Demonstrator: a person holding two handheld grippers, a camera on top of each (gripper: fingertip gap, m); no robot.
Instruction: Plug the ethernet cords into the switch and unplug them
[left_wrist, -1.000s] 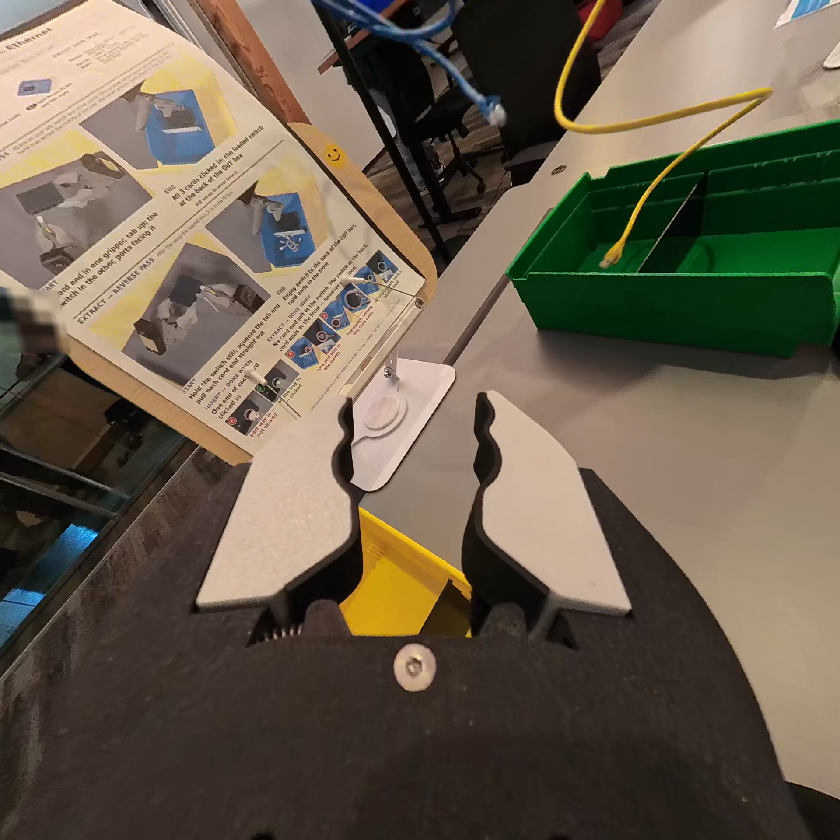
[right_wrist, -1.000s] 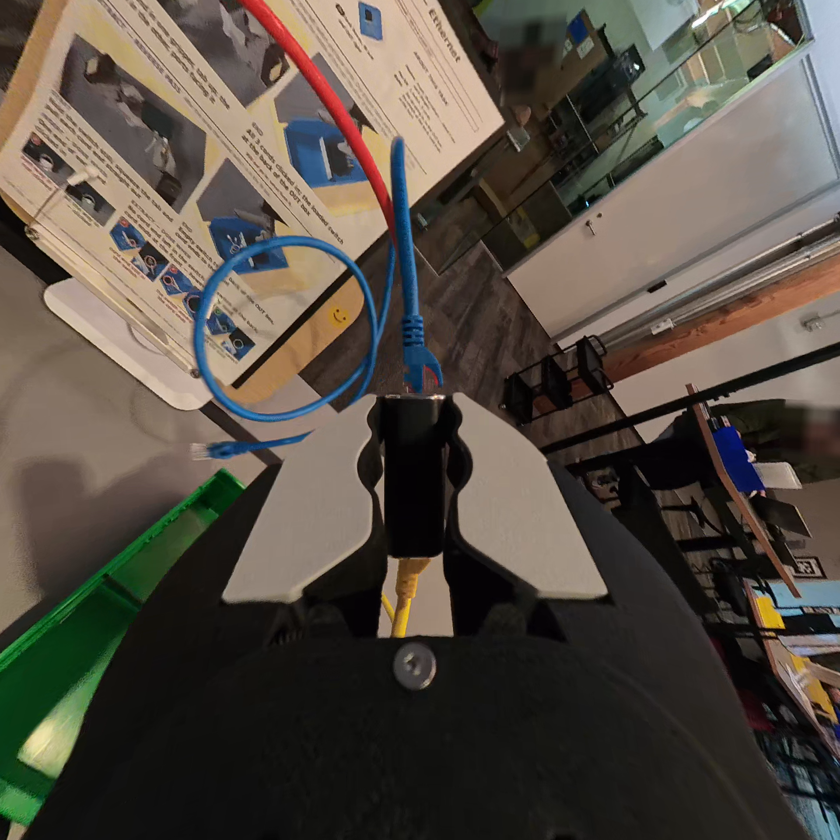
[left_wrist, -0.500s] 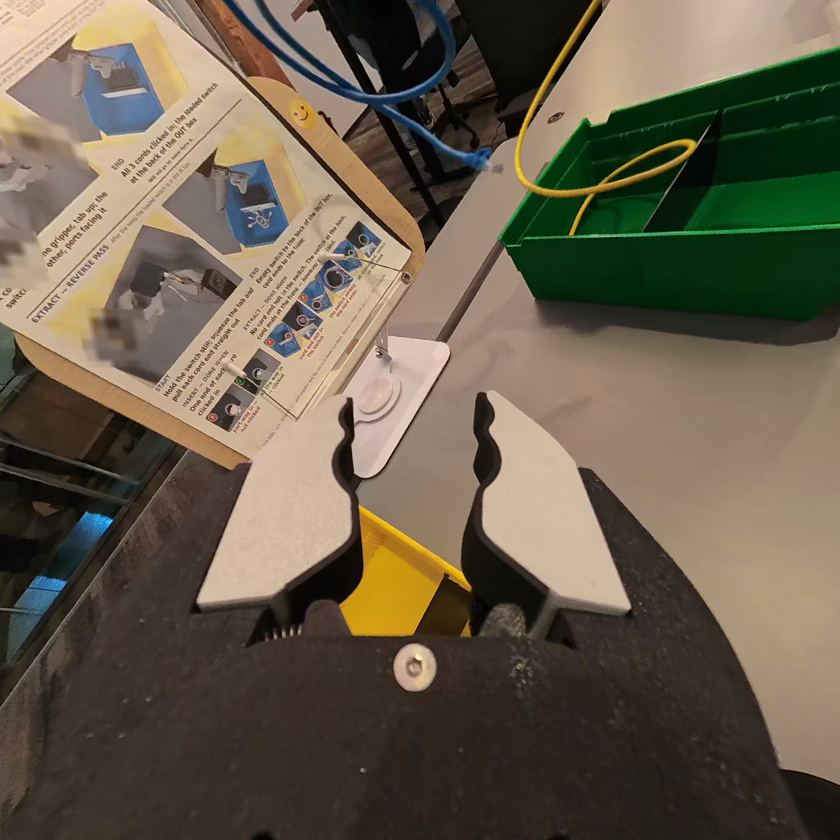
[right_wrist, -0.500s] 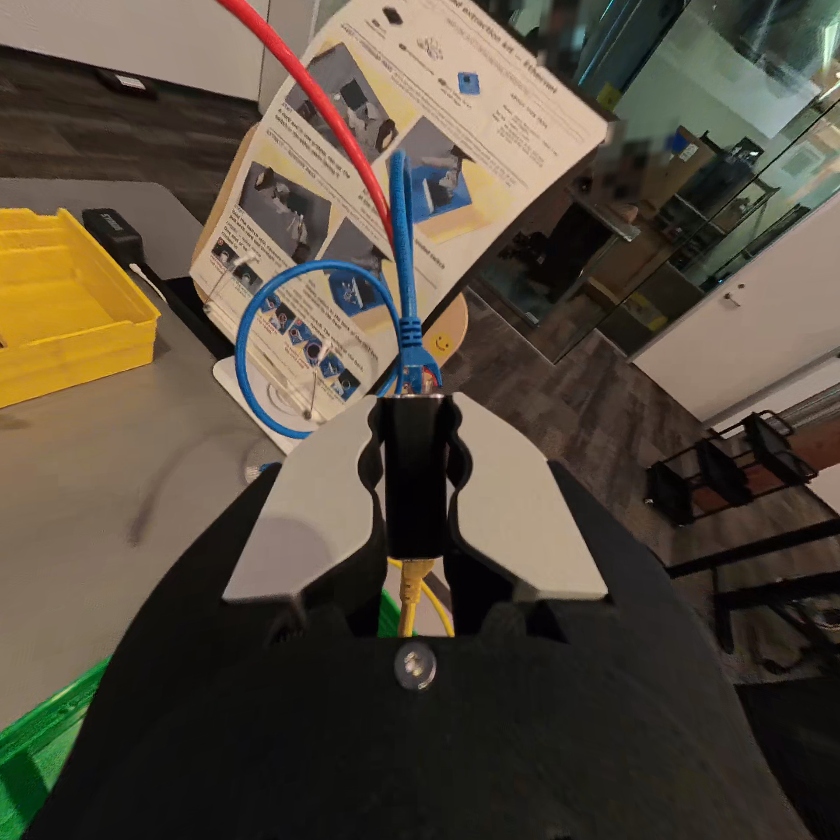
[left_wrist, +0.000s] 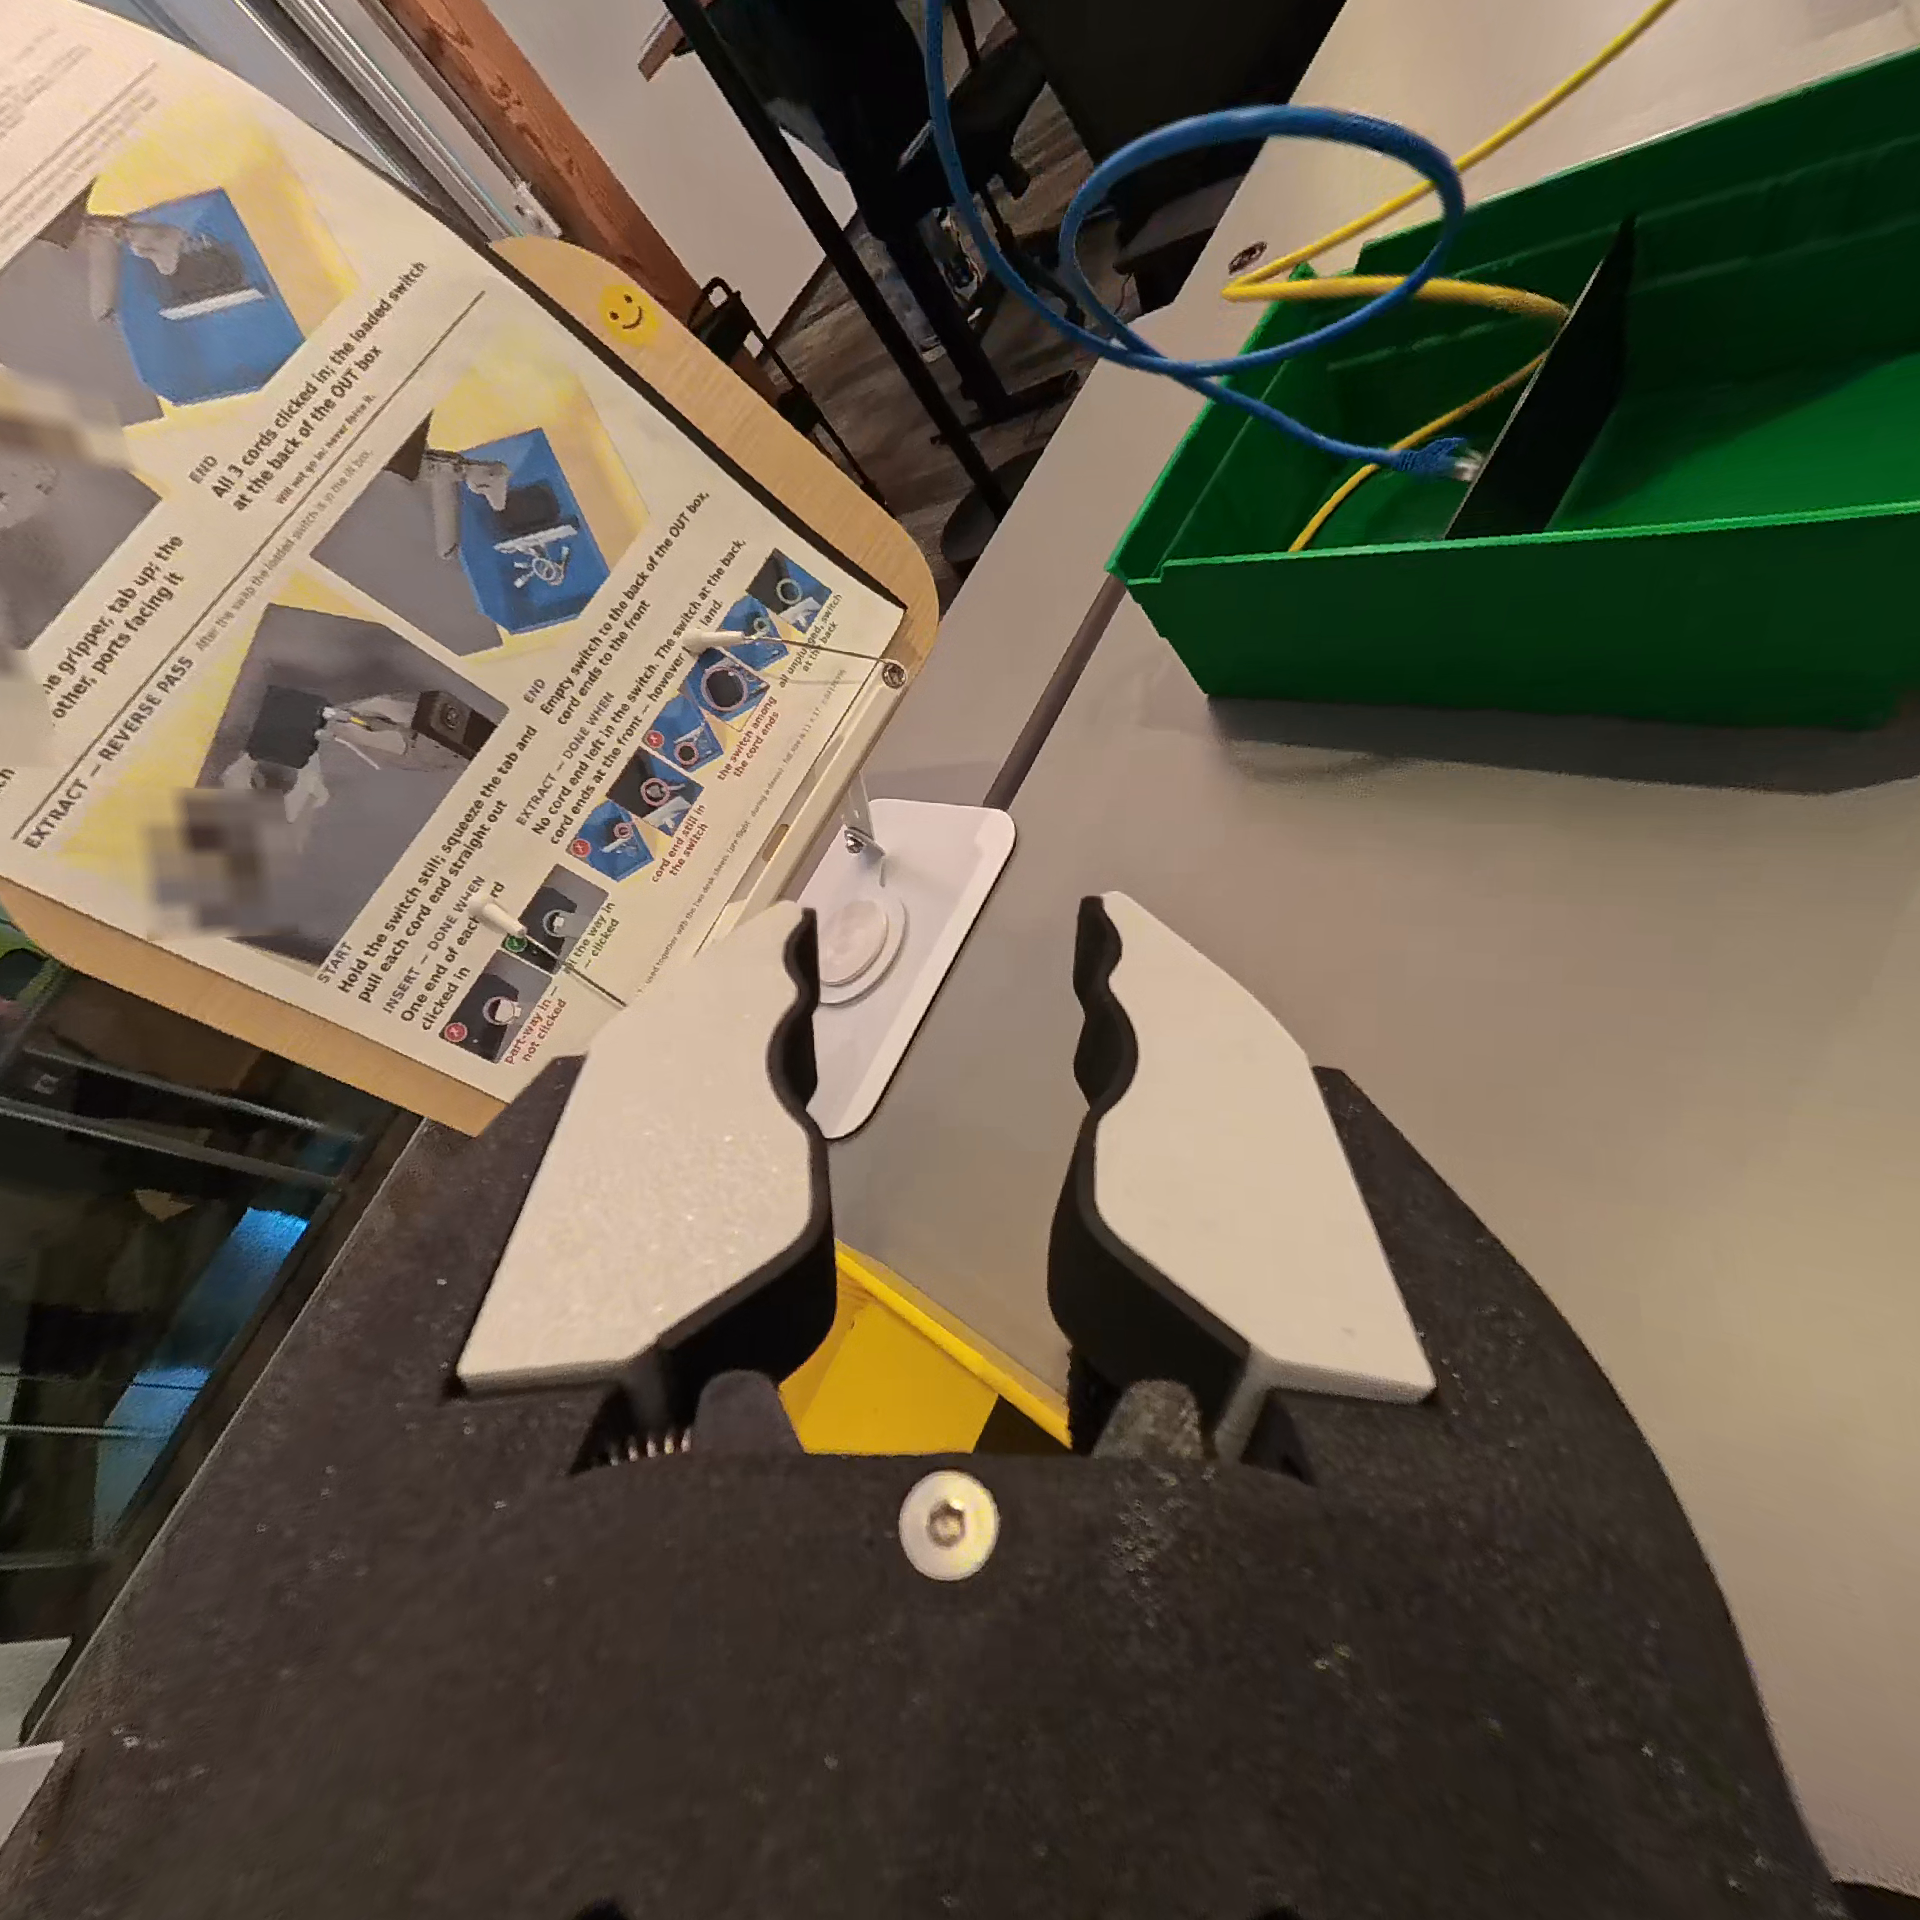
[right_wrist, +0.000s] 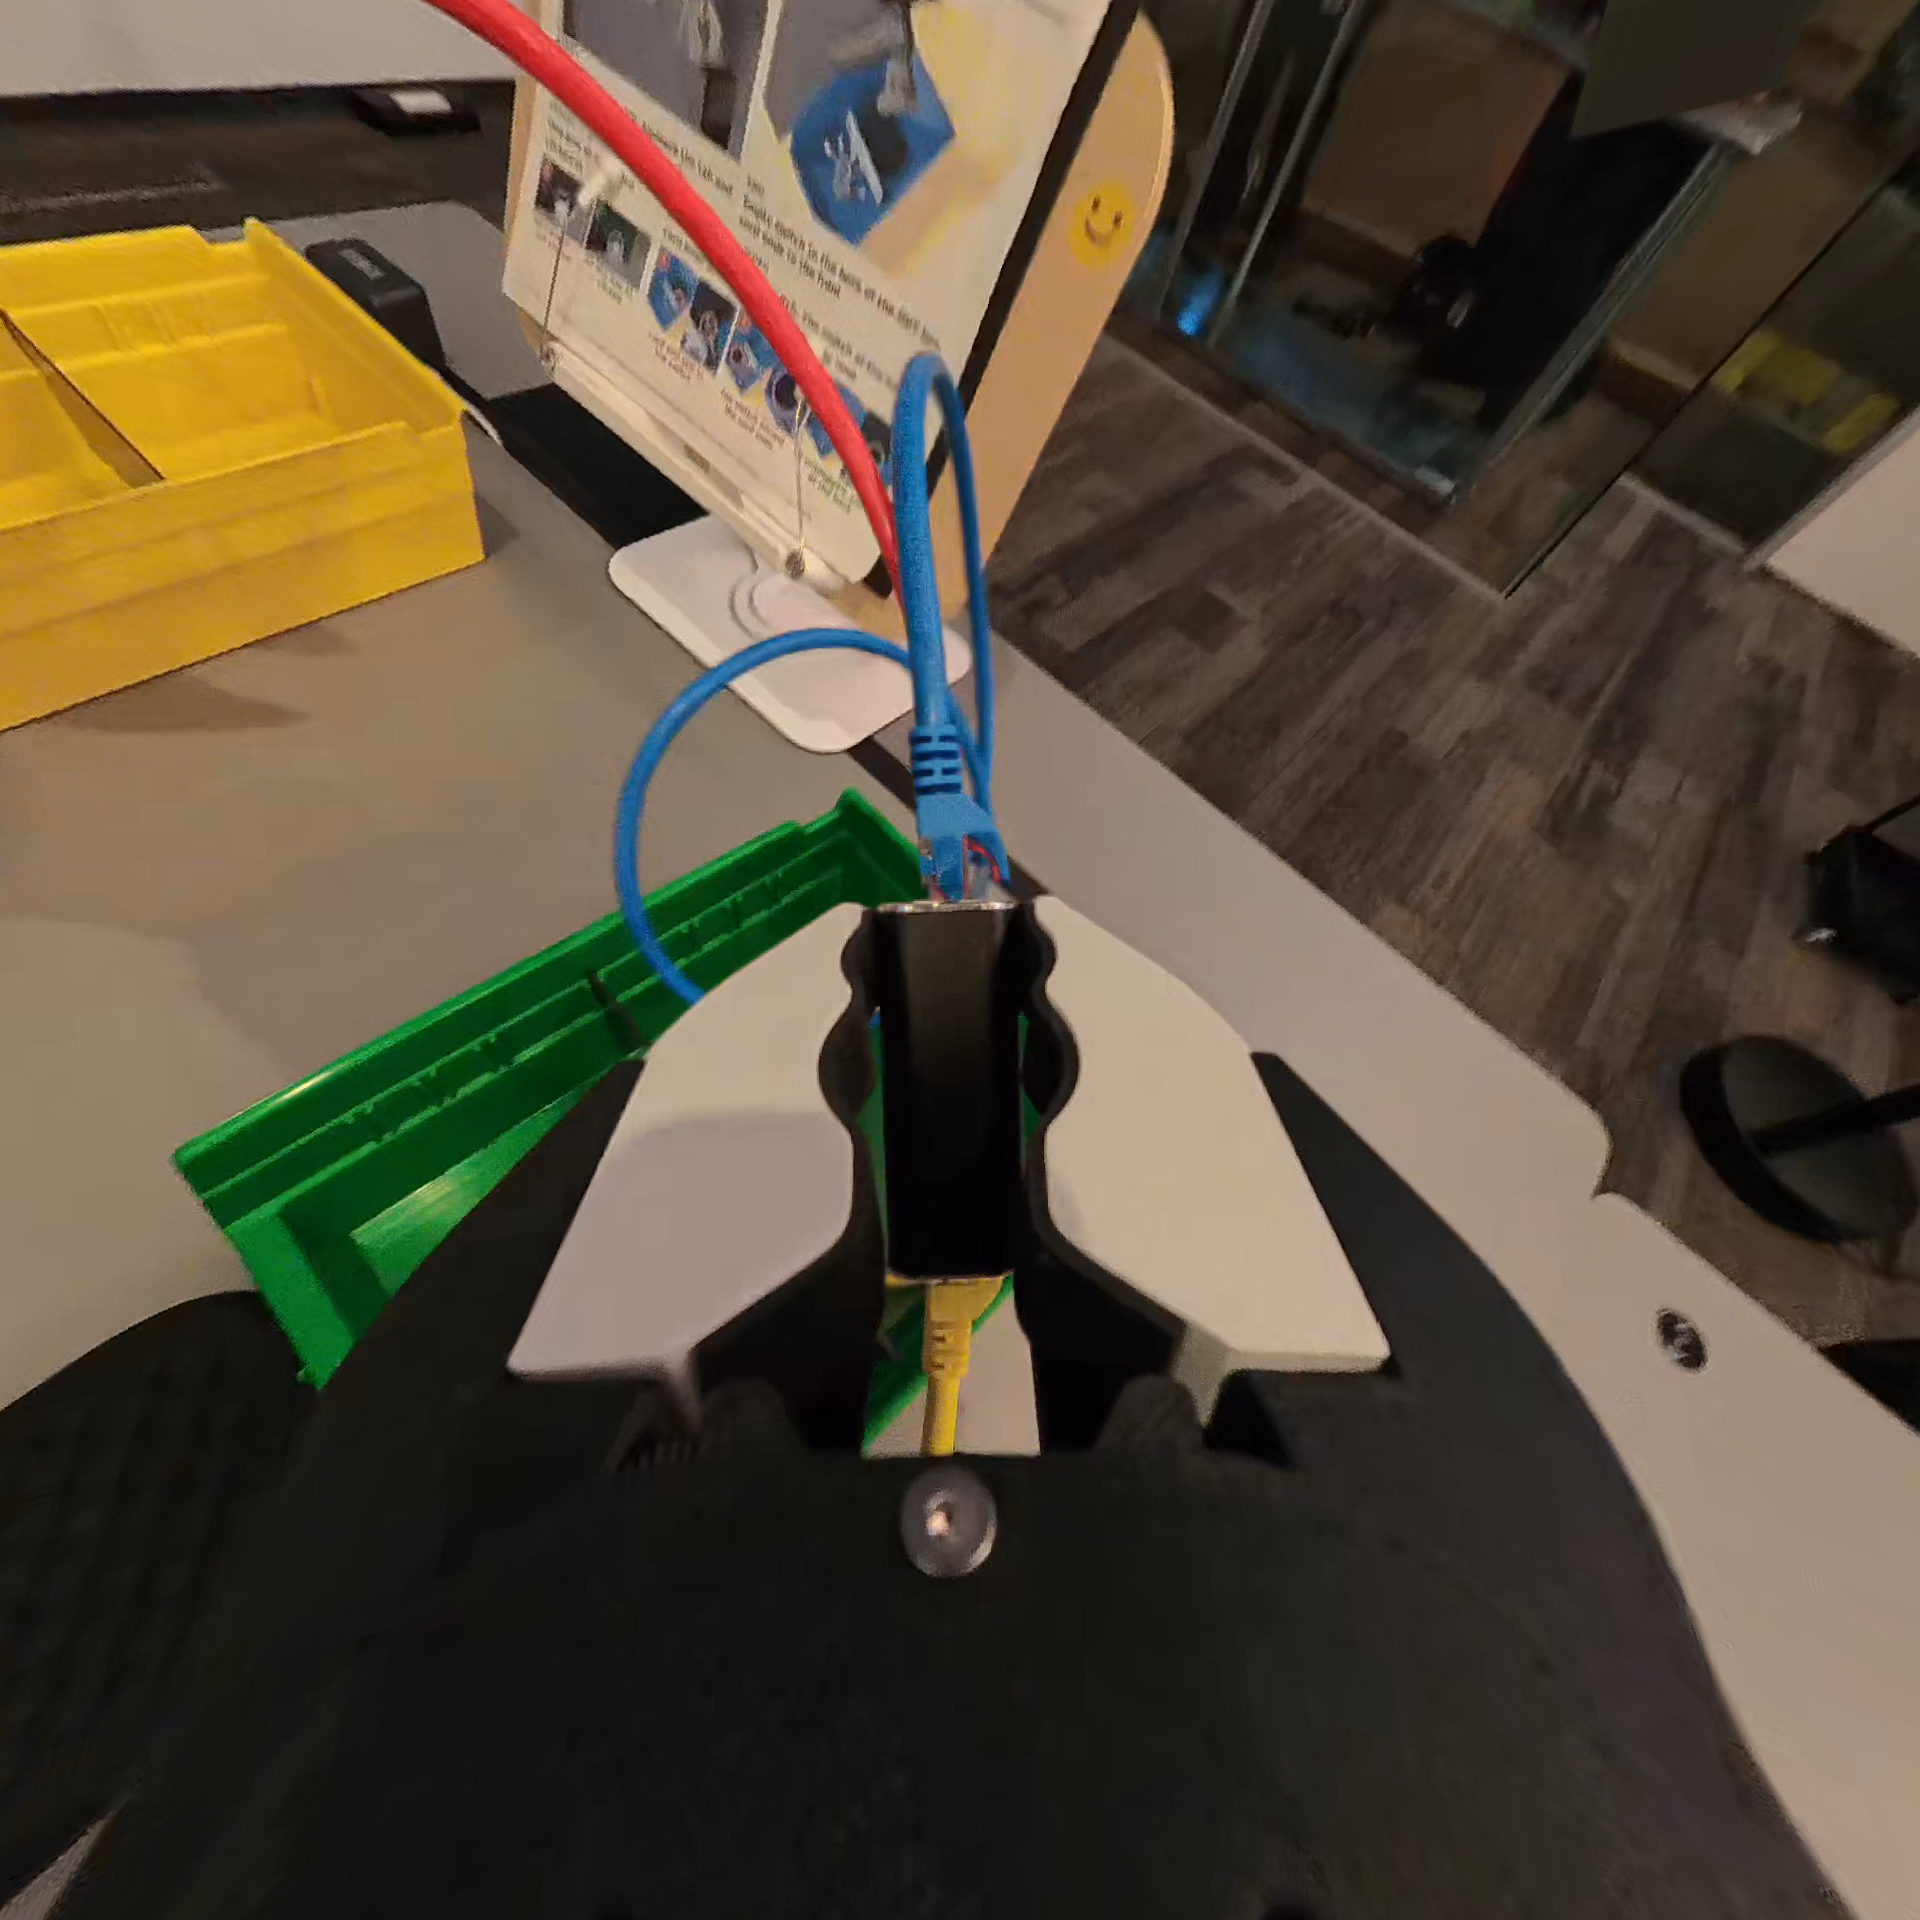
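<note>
Landmark for all positions: the green plastic divided bin (right_wrist: 457, 1081), standing on the grey bench (left_wrist: 1455, 1039).

Left of the bin, well apart from it: a yellow plastic bin (right_wrist: 208, 447); between the two, toward the bench edge, an illustrated instruction board on a white stand (left_wrist: 436, 582).

Left gripper (left_wrist: 940, 997): jaws spread and empty, hovering above the bench on the board side of the bin, with a yellow corner showing beneath them.

Right gripper (right_wrist: 945, 977): jaws clenched on the small black box-shaped switch (right_wrist: 948, 1091), carried above the bin's near corner. Blue ethernet cord (right_wrist: 935, 582) and red ethernet cord (right_wrist: 727, 229) enter the switch's far face; yellow ethernet cord (right_wrist: 948, 1371) enters its near face; the blue cord's free plug hangs inside the bin against the black divider, the yellow cord trailing in alongside.

Judgement: all three cords seated, loaded switch going to the bin; plugging stage appears complete. Next move calls for setting the switch down inside the bin without snagging the loops, or for steadying it while the free gripper pinches a plug tab and draws straight out.
</note>
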